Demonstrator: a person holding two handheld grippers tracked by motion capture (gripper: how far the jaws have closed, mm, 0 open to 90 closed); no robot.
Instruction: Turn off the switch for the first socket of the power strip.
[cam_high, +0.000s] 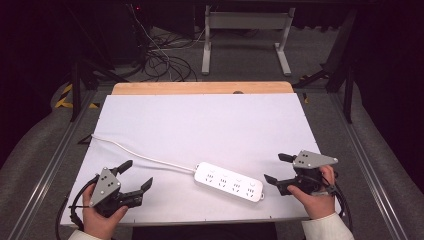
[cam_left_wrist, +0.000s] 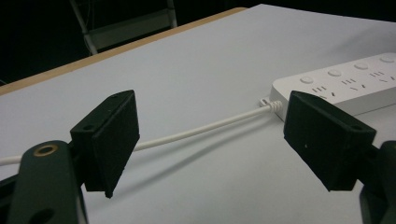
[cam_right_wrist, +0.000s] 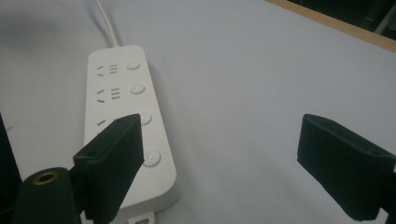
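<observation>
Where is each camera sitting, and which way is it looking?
High view: above the person's side, looking forward and down at the white table; both hands and tongs show.
Left gripper view: on the left tongs, facing the cord; its open jaws show.
Right gripper view: on the right tongs, over the power strip; open jaws show.
All share the power strip.
</observation>
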